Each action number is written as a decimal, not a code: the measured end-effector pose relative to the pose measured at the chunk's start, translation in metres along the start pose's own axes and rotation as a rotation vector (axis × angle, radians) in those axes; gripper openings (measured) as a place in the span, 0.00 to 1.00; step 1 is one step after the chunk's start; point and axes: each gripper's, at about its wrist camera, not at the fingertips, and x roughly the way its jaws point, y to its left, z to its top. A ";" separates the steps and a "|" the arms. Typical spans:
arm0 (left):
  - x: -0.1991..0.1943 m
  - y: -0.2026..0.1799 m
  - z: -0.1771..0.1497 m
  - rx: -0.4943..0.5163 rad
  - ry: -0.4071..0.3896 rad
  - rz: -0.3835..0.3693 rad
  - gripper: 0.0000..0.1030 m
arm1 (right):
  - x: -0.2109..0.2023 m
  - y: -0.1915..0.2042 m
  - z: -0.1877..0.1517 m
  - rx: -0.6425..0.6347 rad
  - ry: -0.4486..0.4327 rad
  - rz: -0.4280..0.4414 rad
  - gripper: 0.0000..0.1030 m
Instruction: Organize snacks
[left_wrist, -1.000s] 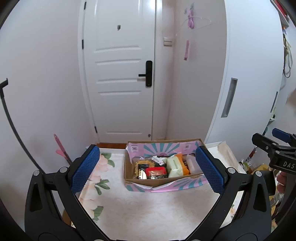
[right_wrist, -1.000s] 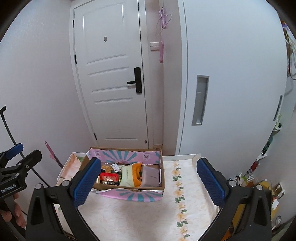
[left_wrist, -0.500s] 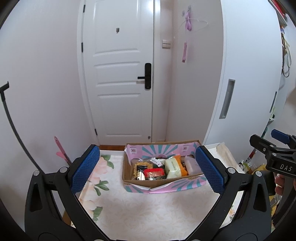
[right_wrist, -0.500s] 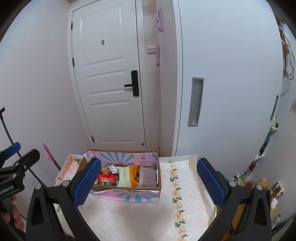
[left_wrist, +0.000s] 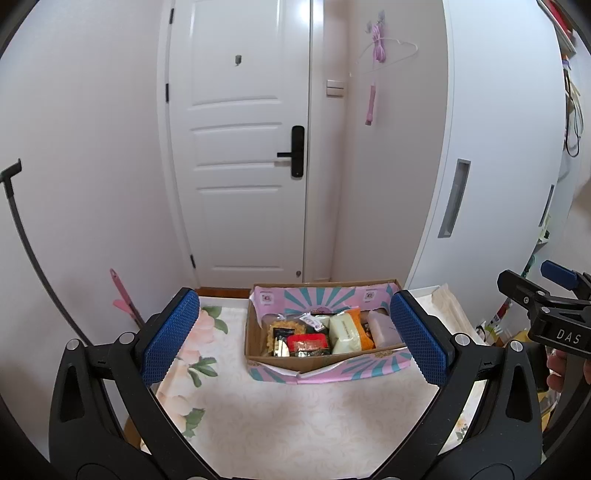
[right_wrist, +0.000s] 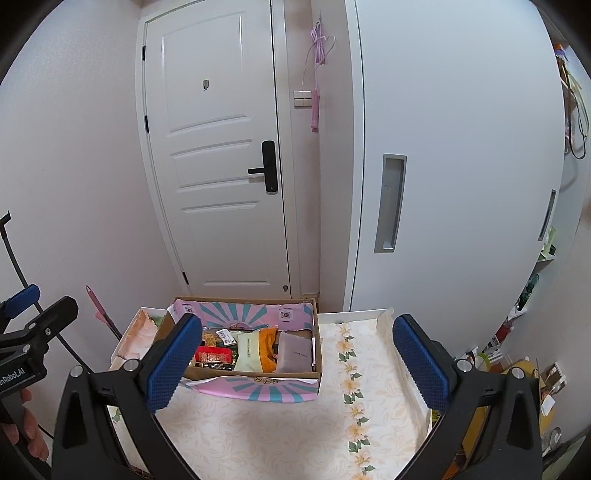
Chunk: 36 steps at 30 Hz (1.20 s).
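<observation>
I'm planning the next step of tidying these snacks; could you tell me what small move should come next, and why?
Probably bring the right gripper forward and down toward the cardboard box. Both grippers, the left gripper too, are open and empty, held back from the box, while the packets, such as the grey pouch, lie loosely jumbled inside.

Stood at the back: a white panelled door (left_wrist: 240, 155) with a black lever handle (left_wrist: 295, 155), set in pale walls. Hung beside it, near a light switch (left_wrist: 335, 88), a pink cord on a hanger (left_wrist: 380, 55). Rose to the right, a white cabinet (right_wrist: 461, 166) with a recessed grip (right_wrist: 391, 203).
</observation>
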 end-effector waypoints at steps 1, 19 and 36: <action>0.000 0.000 0.000 0.000 0.000 0.000 1.00 | 0.001 0.000 0.001 -0.001 0.002 -0.001 1.00; 0.000 0.001 -0.001 0.000 0.000 0.005 1.00 | 0.001 0.002 0.002 -0.002 -0.006 0.002 1.00; 0.005 0.000 -0.001 -0.008 0.000 0.037 1.00 | 0.001 0.001 0.001 -0.001 -0.004 0.003 1.00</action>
